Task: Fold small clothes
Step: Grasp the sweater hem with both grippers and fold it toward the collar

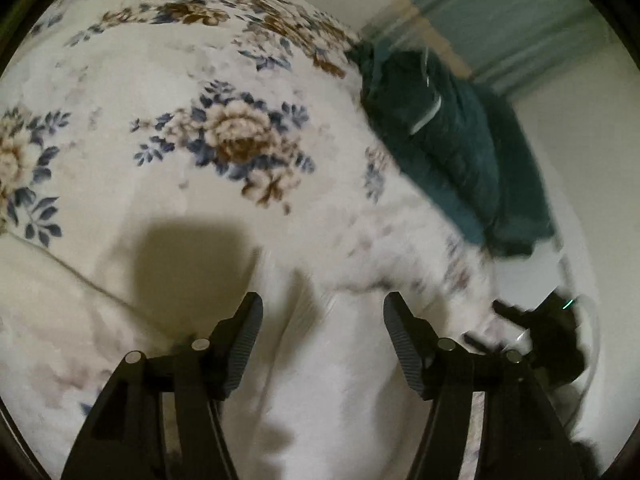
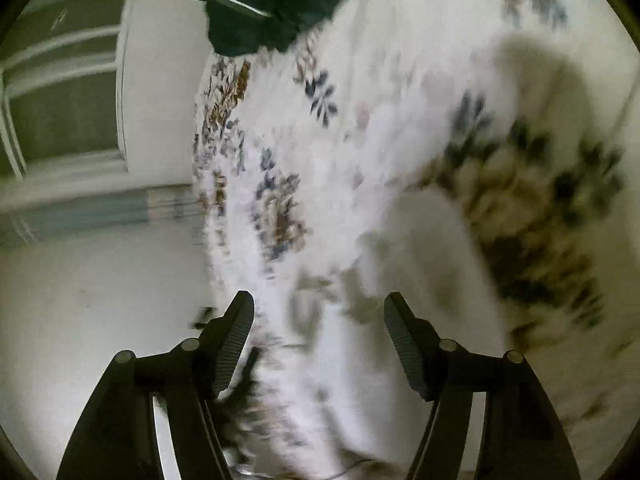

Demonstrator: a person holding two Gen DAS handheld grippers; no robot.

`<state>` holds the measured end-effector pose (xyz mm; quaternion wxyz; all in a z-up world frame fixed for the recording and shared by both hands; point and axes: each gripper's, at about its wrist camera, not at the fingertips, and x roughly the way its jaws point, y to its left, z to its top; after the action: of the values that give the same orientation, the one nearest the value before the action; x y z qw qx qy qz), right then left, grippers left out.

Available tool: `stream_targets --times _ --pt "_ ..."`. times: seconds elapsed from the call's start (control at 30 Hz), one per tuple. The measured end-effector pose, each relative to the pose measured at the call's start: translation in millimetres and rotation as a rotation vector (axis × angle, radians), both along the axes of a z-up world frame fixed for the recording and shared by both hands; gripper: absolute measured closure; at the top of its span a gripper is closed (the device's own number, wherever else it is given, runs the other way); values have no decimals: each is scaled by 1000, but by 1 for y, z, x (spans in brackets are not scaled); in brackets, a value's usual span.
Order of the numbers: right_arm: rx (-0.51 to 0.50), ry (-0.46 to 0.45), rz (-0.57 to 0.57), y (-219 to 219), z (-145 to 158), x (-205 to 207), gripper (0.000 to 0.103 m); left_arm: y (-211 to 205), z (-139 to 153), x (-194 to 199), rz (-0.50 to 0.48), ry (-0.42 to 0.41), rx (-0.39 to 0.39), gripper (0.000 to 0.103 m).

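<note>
Left wrist view, teal garment point(image 1: 452, 148) well beyond open left hand-held gripper point(image 1: 322, 312)

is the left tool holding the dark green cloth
No, the left tool is open over the flowered bedspread with nothing between its fingers, and the dark green cloth lies apart at the bed's edge.

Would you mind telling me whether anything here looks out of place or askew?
The dark teal garment lies bunched in a heap at the edge of the floral bedspread, apparently partly overhanging it. Both views are motion-blurred; nothing looks spilled or damaged.
</note>
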<state>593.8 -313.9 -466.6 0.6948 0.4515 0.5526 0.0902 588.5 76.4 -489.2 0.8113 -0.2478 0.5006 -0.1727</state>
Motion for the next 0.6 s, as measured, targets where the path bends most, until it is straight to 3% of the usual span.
stream_targets --times 0.1,0.23,0.3,0.37,0.4,0.43,0.6 --pt "-141 31 61 0 -8 -16 34 -30 -23 -2 -109 33 127 43" --pt "-183 48 108 11 -34 -18 34 -66 -54 8 -193 53 286 47" --pt "-218 31 151 22 -40 -9 34 -75 -57 10 -209 9 361 98" --pt "-265 4 199 35 -45 1 46 -69 -53 10 -192 -12 335 98" --pt "-308 1 230 41 -46 6 82 -63 -48 9 -172 -30 325 99" --pt "-349 6 253 44 -46 8 98 -55 -42 6 -150 -38 315 99" --pt "-416 -78 168 29 -18 2 98 -17 -14 0 -41 -58 250 99"
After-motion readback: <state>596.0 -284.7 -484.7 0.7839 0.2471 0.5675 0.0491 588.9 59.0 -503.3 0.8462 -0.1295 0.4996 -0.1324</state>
